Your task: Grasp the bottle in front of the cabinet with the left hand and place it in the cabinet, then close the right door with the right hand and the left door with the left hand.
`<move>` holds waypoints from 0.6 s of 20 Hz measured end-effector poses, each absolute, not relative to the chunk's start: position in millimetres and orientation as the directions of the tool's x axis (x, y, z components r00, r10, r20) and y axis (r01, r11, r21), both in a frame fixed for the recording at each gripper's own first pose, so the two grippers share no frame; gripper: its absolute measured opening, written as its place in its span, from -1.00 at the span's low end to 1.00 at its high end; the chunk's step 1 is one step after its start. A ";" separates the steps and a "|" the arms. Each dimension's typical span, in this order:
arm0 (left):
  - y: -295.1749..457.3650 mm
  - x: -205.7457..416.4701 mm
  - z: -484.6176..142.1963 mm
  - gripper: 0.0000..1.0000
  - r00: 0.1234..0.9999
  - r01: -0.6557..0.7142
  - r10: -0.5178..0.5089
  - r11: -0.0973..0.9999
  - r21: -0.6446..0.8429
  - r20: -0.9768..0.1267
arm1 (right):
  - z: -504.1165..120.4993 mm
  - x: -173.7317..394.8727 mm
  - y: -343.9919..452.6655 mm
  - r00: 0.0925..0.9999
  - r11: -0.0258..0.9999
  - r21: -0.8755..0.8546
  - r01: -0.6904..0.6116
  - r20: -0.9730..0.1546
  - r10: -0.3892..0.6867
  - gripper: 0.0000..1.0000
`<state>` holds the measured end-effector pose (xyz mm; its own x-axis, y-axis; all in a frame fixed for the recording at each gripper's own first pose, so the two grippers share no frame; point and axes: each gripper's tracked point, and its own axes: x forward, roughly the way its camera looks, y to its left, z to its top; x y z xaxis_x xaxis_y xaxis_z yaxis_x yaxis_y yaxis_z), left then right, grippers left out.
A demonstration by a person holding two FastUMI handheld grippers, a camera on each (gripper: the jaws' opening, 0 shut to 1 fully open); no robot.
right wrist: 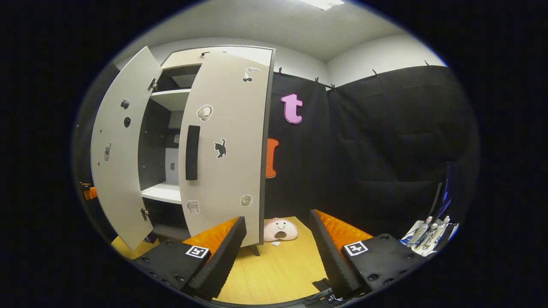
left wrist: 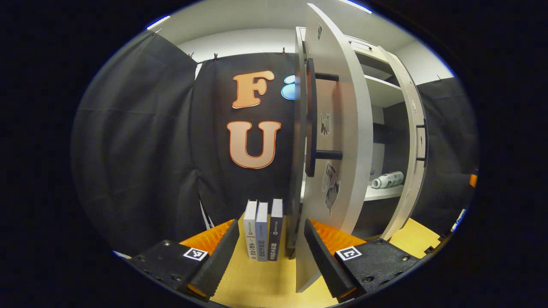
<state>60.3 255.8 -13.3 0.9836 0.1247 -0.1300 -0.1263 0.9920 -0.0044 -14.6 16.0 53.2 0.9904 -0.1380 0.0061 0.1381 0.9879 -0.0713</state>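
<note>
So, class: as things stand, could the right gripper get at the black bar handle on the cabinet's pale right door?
Probably yes. The right gripper is open and empty, and the black bar handle faces it on the half-open pale right door, with nothing in between over the bare wooden tabletop.

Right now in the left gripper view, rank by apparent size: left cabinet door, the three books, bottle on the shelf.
1. Left cabinet door: by far the largest, though it is also nearest the camera.
2. Three books: mid-sized, standing upright together on the tabletop.
3. Bottle: smallest, lying on its side on the shelf; it sits farther back, so true size is unsure.
</note>
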 end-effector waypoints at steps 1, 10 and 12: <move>247.0 62.8 -13.4 0.87 0.986 -0.104 0.104 0.995 0.005 -0.133 | 52.3 -14.5 15.1 0.990 0.988 -0.070 0.137 0.002 -0.138 0.97; 143.6 106.9 -19.9 0.87 0.984 0.107 -0.112 0.993 -0.043 -0.137 | 48.9 -14.9 14.7 0.988 0.985 -0.089 0.150 -0.011 -0.151 0.96; 117.3 120.7 -24.0 0.88 0.975 0.161 -0.169 0.985 -0.066 -0.141 | 48.1 -19.5 10.4 0.985 0.981 -0.093 0.168 -0.012 -0.169 0.97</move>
